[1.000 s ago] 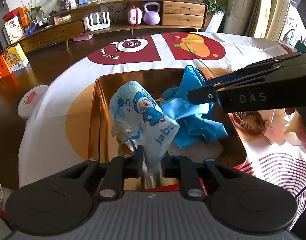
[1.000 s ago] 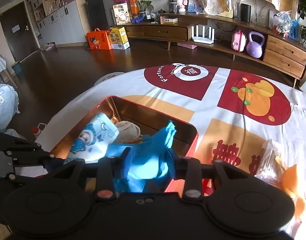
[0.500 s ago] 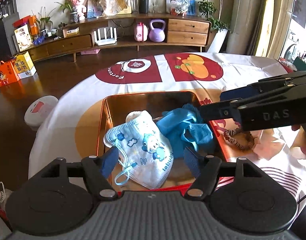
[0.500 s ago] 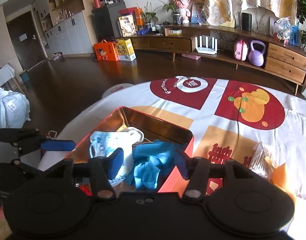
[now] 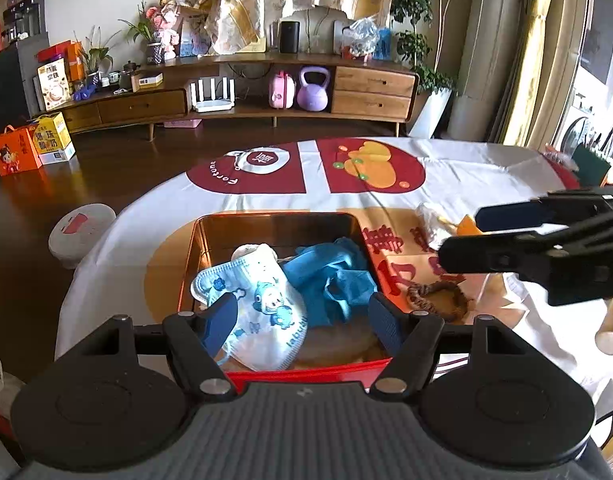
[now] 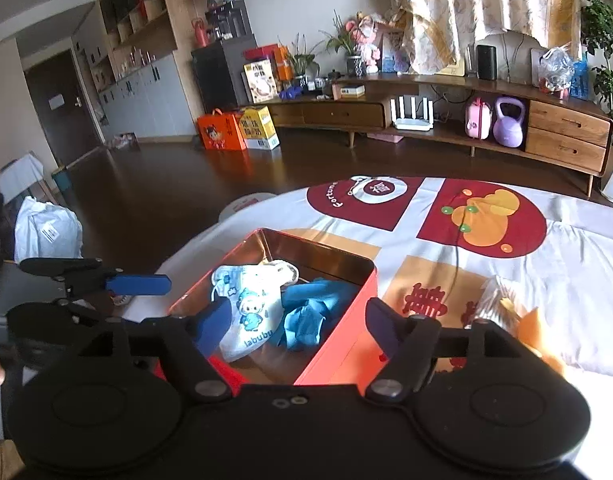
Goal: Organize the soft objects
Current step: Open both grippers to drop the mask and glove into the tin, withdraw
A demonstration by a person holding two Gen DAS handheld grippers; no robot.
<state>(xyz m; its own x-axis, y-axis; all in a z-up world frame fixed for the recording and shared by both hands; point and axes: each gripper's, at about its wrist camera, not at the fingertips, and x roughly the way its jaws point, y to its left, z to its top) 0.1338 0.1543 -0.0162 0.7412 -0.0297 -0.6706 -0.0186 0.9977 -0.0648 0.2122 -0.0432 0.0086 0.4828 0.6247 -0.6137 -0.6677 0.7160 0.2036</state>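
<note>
Your landmark is the red tin (image 5: 306, 372) with the gold lining, sitting on the printed tablecloth (image 5: 318, 196); everything below is placed against it

A second ago each of your grippers was pinched on something over the tin: the left on the child's face mask, the right on the blue glove. Now both pieces lie loose inside it. The cartoon-print face mask (image 5: 262, 308) is draped over the tin's near left part, and the blue glove (image 5: 330, 280) is crumpled against its right wall, touching the mask. That reads as two soft items filed, so you are between pieces

Your left gripper (image 5: 302, 322) stands wide above the tin's near edge with nothing pressed between its blue pads. Your right gripper (image 6: 294, 322) is opening further at this moment and is likewise empty, with mask and glove showing through the gap below it. Both have lifted back from the tin since the release

The left wrist view gives you what the other hides: just outside the tin's right wall lies a brown braided hair tie (image 5: 438, 300), and beyond it a crinkled clear packet (image 5: 434, 224), with your right gripper reaching in above them. The right wrist view cannot see the hair tie. Instead it shows an orange soft thing (image 6: 540, 332) right of the tin, which I cannot identify, and your left gripper off the tin's left side. The hair tie looks the likeliest next pick
</note>
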